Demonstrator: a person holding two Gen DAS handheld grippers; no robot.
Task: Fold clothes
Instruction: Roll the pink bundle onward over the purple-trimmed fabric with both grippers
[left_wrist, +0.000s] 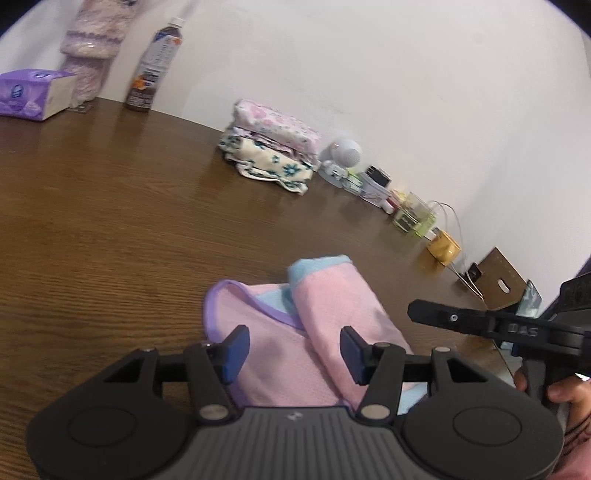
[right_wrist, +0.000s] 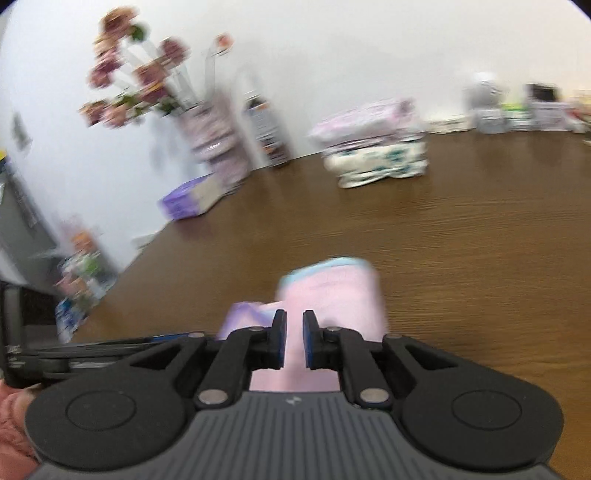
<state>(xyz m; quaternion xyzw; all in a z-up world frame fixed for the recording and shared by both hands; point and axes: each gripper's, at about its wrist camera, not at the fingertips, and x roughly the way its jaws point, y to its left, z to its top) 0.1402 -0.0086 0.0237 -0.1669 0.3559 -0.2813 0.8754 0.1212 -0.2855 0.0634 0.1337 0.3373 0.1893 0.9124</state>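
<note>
- Nearest, the left gripper (left_wrist: 291, 350) has its jaws spread about halfway, one on either side of the pink garment (left_wrist: 295, 332); the pads do not press on it, and whether they hover above it or rest on it I cannot tell.
- The right gripper (right_wrist: 294, 341) has its jaws nearly pressed together, a slim gap left. Pink cloth shows through that gap, but nothing seems pinched; the view is blurred.
- One pink garment with lilac and light-blue trim lies on the tabletop (left_wrist: 110, 221) directly under and just ahead of both pairs of jaws. It looks partly folded: a flap is already turned over from the right, yet the bundle is loose and uneven, so I judge at least one more fold or a tidying press is left.
- Well beyond the jaws, by the wall, sits one stack of folded clothes (left_wrist: 271, 146), apparently three or four floral pieces; those look done.
- Farthest, left of the stack: one bottle (left_wrist: 155, 66), one tissue box (left_wrist: 33, 94), one vase of flowers (right_wrist: 214, 147).
- Right of the stack: a row of small clutter, too small to count.
</note>
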